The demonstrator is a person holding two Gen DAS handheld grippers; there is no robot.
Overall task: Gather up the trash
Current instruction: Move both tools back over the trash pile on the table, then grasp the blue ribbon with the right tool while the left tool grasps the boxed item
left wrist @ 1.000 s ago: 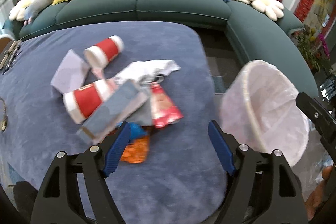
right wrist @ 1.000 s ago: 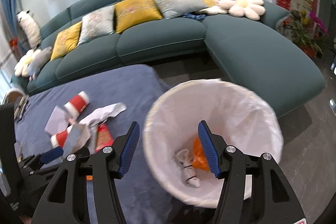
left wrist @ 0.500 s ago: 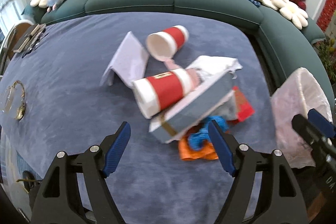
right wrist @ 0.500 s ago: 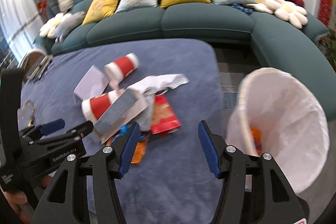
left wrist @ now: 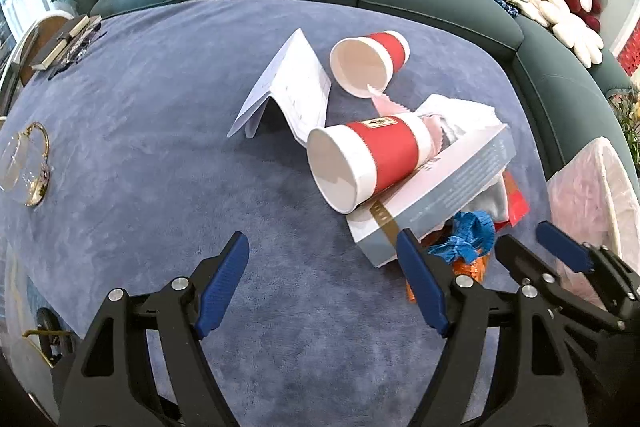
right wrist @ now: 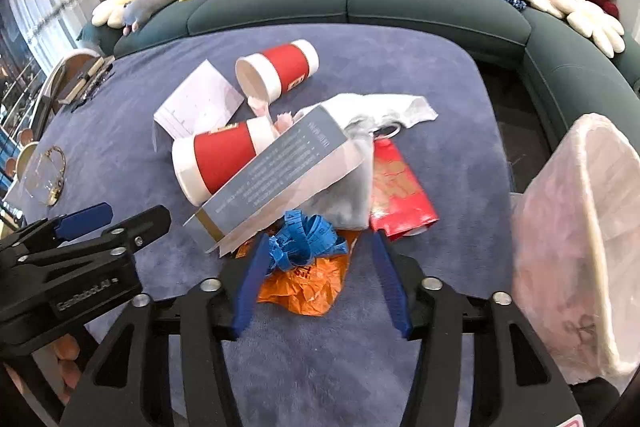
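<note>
Trash lies in one heap near the right edge of the blue velvet-covered worktop [right wrist: 360, 367], and this is convenient for you, because the white bin lined with a thin plastic bag [right wrist: 592, 227] stands just beside that edge, so each piece needs only a short carry. Your right gripper [right wrist: 318, 275] is wide open and holds nothing; its two blue fingers stand on either side of the crumpled orange plastic wrapper [right wrist: 308, 291] and the blue tangled measuring tape [right wrist: 304, 235], which are the nearest pieces and lie loose at the front of the heap. I judge these are the sensible first pick, since the long grey-and-white cardboard box [right wrist: 280, 167] leans over them and carries the near red-and-white paper cup [left wrist: 360, 163] on its flat side; pulling the box first could roll the cup away. Your left gripper [left wrist: 320, 279] is also fully open and empty, over bare cloth to the left of the heap, so it can steady the box if needed. The second red-and-white paper cup [left wrist: 368, 63] and the folded white paper sheet [left wrist: 288, 87] lie further back.
</note>
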